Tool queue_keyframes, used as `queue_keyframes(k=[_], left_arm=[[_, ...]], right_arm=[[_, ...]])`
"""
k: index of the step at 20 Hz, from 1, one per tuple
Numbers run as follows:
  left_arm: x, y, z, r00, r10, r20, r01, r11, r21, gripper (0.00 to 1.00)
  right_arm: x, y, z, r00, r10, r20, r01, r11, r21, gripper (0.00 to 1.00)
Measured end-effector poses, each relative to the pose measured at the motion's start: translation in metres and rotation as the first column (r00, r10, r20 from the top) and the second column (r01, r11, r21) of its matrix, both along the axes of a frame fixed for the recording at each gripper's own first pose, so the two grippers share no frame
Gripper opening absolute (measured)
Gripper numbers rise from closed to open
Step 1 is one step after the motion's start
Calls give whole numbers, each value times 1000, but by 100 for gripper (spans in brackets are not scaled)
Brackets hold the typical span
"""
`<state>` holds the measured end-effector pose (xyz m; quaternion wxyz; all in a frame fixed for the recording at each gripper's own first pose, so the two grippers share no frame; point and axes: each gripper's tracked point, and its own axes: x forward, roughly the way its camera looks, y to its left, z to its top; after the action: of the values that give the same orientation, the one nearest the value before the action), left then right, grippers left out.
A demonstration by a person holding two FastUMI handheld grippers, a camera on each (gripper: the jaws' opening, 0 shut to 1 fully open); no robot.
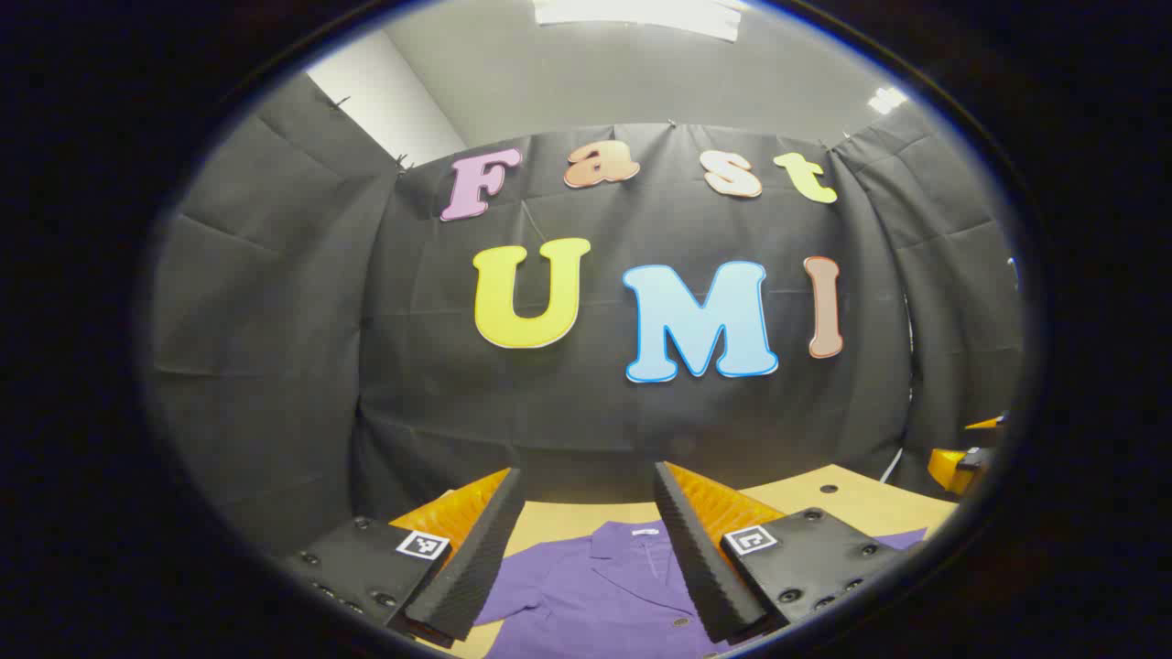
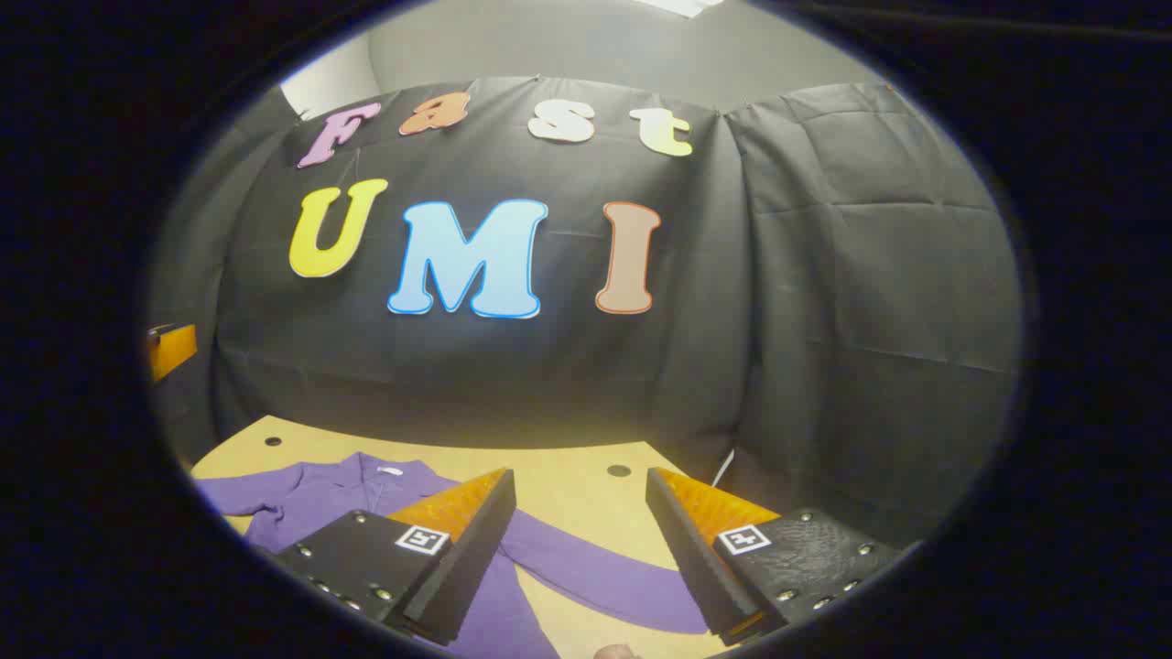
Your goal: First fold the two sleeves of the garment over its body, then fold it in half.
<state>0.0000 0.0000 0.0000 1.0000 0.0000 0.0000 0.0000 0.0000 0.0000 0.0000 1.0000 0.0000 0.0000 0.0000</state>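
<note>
One purple garment [image 1: 595, 586] lay flat on my table [image 1: 824, 499] under the left gripper [image 1: 586, 549], its jaws wide and empty, the hem cut off, while the right gripper [image 2: 581, 549], equally spread, hung empty over one sleeve [image 2: 604, 572].

Tan worktop [image 2: 568, 485] with small dark holes, 6 o'clock. Black cloth wall [image 1: 275, 366] behind. Ceiling light [image 1: 641, 14] at 12 o'clock.

1 purple garment [image 1: 595, 595], 2 sleeves, 1 table [image 2: 568, 485], 2 grippers, 2 fingers ea.
</note>
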Motion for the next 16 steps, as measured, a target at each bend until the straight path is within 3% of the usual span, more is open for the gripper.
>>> queue_keyframes(k=[16], left_arm=[[1,-3,-19,999,0,-42,0,1000,-1,94]], right_arm=[[9,-36,-55,984,-61,-168,72,996,57,91]])
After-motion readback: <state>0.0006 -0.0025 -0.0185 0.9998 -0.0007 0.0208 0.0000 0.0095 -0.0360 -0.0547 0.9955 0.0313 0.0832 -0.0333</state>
